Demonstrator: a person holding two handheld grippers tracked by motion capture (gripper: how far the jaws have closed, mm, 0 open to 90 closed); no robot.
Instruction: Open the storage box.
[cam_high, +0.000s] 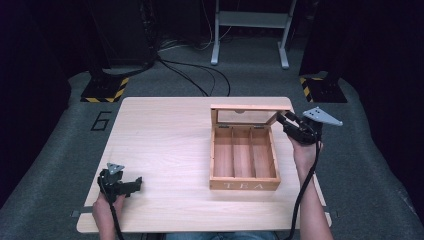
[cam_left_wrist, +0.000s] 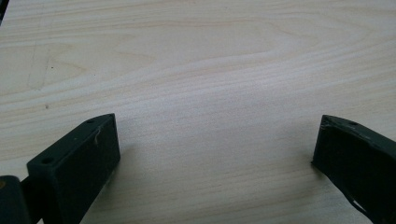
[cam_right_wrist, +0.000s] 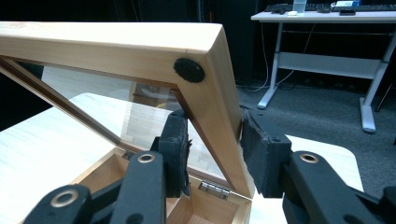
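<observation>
High view: the tea box (cam_high: 244, 159) sits on the right half of the table (cam_high: 160, 145), its "TEA" front toward the person and its three compartments running front to back. Its glass-paned lid (cam_high: 248, 115) stands raised at the far edge. The right tongs (cam_high: 289, 120) pinch the lid's right frame, the forearm reaching up along the table's right edge. The left tongs (cam_high: 137, 182) rest at the near left, well apart, jaws spread wide over bare wood.
</observation>
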